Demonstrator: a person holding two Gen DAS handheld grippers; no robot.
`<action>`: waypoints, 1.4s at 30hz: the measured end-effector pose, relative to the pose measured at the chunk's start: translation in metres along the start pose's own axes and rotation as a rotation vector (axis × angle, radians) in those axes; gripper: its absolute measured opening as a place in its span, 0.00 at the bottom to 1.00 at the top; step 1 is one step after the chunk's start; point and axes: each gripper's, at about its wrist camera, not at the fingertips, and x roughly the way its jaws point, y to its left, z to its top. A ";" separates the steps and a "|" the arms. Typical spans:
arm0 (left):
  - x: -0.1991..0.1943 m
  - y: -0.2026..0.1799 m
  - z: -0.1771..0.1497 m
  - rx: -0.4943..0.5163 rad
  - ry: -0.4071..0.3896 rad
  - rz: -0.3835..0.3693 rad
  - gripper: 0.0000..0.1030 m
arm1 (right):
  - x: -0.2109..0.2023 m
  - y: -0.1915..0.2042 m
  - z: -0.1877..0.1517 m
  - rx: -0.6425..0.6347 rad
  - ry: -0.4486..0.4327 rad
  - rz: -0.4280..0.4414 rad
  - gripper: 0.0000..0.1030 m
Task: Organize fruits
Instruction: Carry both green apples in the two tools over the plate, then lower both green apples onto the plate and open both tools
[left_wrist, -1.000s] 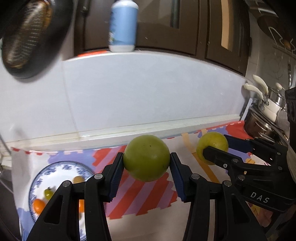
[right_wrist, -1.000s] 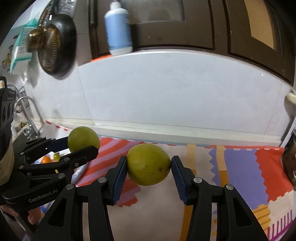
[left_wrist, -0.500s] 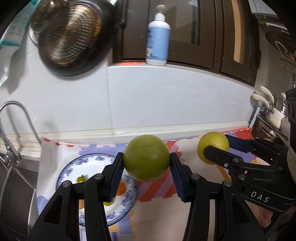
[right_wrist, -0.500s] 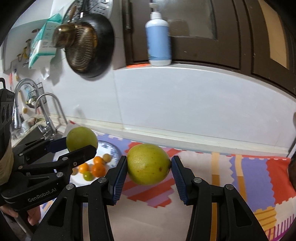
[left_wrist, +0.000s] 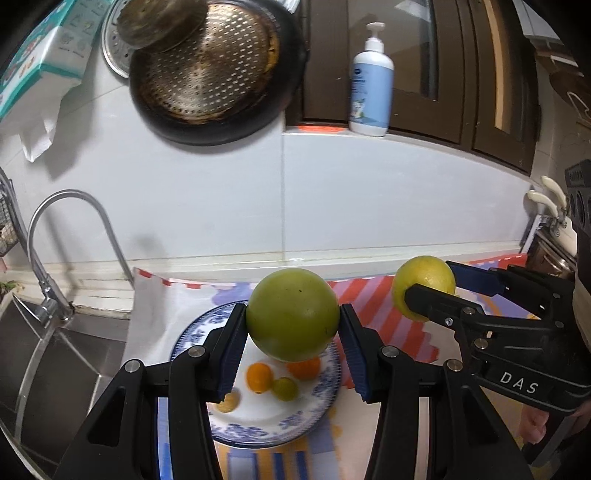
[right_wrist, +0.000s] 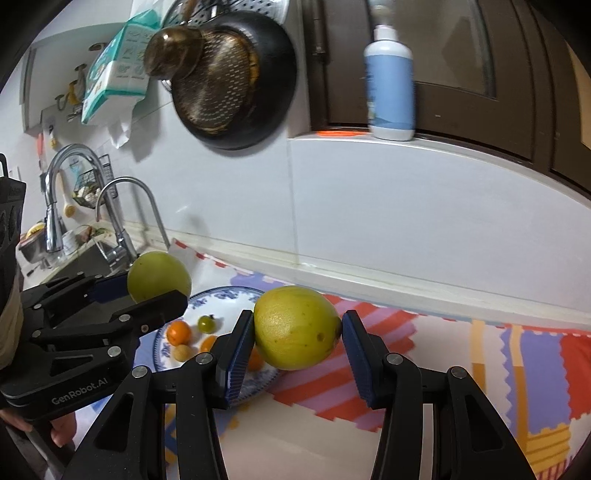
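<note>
We hold a round green fruit (left_wrist: 293, 314) clenched in our left claw (left_wrist: 293, 334), its blue pads (left_wrist: 232, 349) pressing on either flank, and the fruit hangs in the air above the blue-patterned plate (left_wrist: 258, 430). Our right claw (right_wrist: 298, 339) grips a yellower, lemon-like fruit (right_wrist: 297, 326) the same way, raised over the striped mat (right_wrist: 461, 354) on the counter just to the right of the plate. In the left wrist view the right claw enters from the right edge with its fruit half hidden behind one black finger; in the right wrist view the left claw covers the plate's left part, so we cannot see the whole dish.

On the plate lie small fruits: two orange ones (left_wrist: 259, 376), a small green one (left_wrist: 285, 388) and a pale brownish one (left_wrist: 227, 400). The held green fruit covers part of the farther orange one, and the claw arms cut off the plate's near rim, so more pieces may sit out of view. The plate's pattern is blurred.

To the left, a curved faucet (left_wrist: 66, 240) stands over a steel sink (left_wrist: 66, 362), whose basin is mostly cut off. On the wall hangs a dark pan holding a perforated strainer (left_wrist: 207, 70), and a pump bottle (left_wrist: 371, 88) stands on the ledge; its label is unreadable. A bit of a hand (right_wrist: 61, 430) shows under the left claw at the lower left.
</note>
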 end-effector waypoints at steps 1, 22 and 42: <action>0.001 0.004 0.000 -0.001 0.003 0.005 0.47 | 0.003 0.002 0.001 -0.002 0.002 0.007 0.48; 0.075 0.082 -0.021 -0.034 0.156 0.087 0.47 | 0.127 0.044 0.010 -0.086 0.149 0.107 0.48; 0.122 0.112 -0.046 -0.043 0.260 0.079 0.47 | 0.223 0.066 -0.001 -0.122 0.300 0.147 0.48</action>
